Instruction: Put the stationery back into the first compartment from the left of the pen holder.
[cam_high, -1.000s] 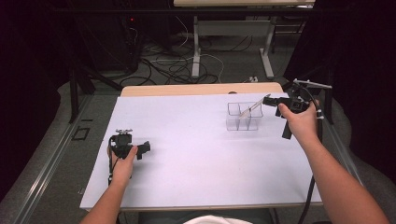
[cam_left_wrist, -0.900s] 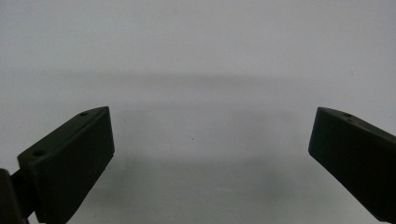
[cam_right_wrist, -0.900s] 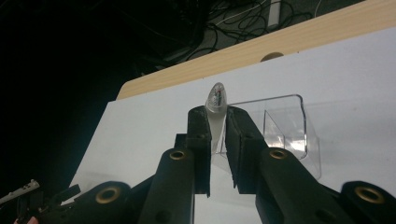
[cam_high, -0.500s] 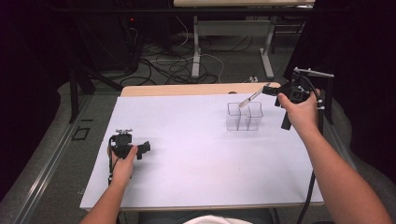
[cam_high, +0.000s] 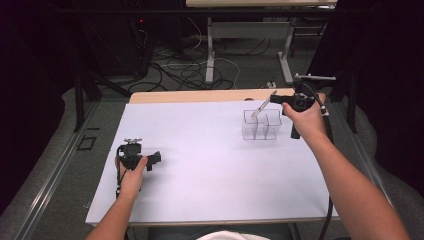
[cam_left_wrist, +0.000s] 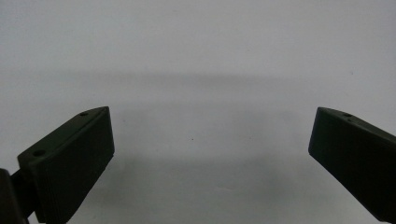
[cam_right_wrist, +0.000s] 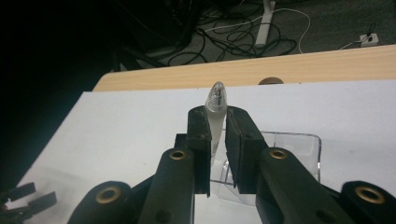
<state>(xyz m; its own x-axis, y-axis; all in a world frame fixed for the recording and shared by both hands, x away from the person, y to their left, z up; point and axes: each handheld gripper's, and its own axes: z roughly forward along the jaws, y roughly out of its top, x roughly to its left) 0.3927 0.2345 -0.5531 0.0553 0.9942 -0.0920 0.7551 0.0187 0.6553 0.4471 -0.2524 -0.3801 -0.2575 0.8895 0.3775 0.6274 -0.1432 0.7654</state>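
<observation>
White sheeting covered the table (cam_high: 215, 165). The right gripper (cam_right_wrist: 217, 140) had its fingers clamped on a slim clear pen-like piece (cam_right_wrist: 216, 105), held above the clear divided holder (cam_high: 261, 125) (likely mid-transfer). Lowering it would need careful aim. The left gripper (cam_high: 134, 158) rested, fingers apart.

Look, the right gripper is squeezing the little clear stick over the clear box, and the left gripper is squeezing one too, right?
Not quite. The left gripper holds nothing: the left gripper view shows its fingers wide apart over bare white table. The right gripper does squeeze the clear stick over the clear box.
</observation>
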